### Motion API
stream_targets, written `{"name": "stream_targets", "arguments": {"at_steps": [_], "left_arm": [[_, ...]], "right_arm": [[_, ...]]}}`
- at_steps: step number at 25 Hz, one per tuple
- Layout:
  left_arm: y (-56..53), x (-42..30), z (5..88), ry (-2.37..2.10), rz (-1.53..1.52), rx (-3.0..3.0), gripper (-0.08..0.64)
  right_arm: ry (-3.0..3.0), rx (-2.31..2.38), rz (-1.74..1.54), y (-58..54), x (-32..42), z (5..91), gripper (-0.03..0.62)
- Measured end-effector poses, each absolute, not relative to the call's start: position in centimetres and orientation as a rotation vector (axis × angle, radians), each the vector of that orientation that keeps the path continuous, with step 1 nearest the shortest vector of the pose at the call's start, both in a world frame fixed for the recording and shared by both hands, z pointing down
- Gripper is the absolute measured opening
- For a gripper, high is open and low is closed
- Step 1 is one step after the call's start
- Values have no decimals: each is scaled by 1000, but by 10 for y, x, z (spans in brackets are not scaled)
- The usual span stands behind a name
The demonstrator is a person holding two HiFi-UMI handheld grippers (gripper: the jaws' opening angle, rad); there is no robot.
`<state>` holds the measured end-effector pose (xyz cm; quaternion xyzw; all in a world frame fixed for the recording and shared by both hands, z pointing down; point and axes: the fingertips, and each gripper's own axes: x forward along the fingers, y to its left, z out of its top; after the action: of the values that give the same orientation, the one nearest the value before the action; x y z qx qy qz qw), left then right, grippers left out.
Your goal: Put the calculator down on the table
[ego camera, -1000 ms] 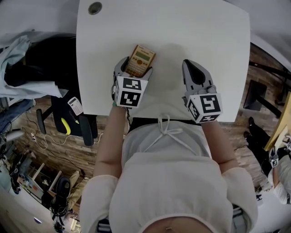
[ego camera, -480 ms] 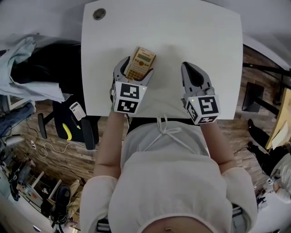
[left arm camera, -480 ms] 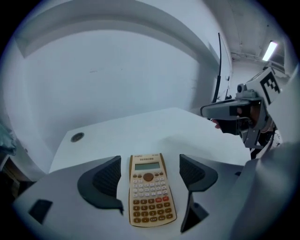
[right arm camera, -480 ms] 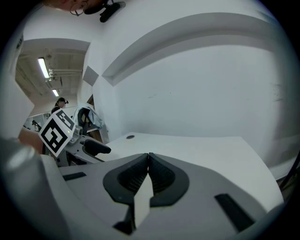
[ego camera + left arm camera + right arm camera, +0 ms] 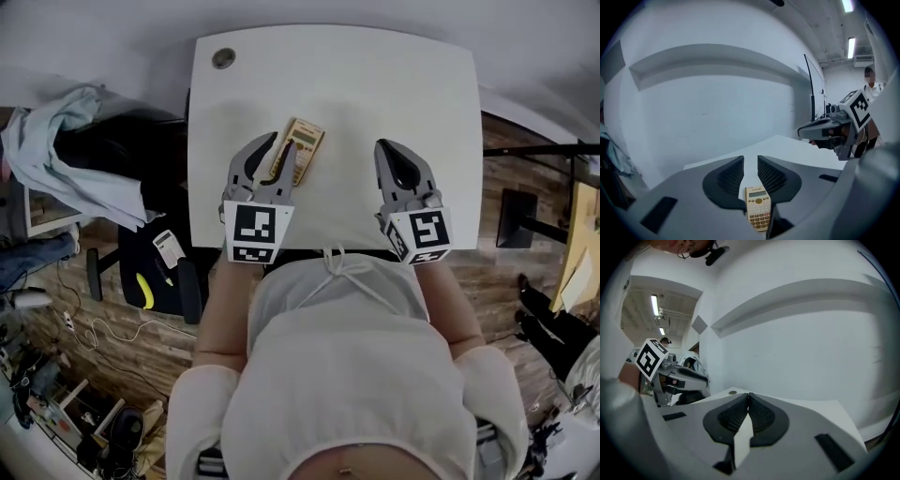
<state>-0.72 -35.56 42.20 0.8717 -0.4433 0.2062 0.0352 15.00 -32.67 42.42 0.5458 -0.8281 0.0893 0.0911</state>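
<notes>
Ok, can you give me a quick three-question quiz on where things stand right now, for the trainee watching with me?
1. True or false: the calculator lies flat on the table.
2. What is between the right gripper's jaws? A. the calculator B. nothing C. a cable
3. Is the left gripper gripping the calculator?

Key:
1. True.
2. B. The jaws are together.
3. No. Its jaws are closing on nothing, and the calculator lies on the table below them.
</notes>
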Motion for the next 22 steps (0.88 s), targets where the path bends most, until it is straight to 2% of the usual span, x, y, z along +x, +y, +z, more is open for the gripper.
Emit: {"name": "stream_targets", "arguments": {"at_steps": [3, 10, 22], "left_arm": [[-347, -13, 391, -1387, 554, 2731, 63], [-325, -20, 324, -1440, 354, 2846, 21], [-314, -18, 294, -1414, 208, 2895, 17]], "right_arm": [[-2503, 1624, 181, -318, 146, 400, 6], [-2556, 1698, 42, -300, 154, 355, 5], [-2543, 1697, -84, -293, 168, 327, 2]]}}
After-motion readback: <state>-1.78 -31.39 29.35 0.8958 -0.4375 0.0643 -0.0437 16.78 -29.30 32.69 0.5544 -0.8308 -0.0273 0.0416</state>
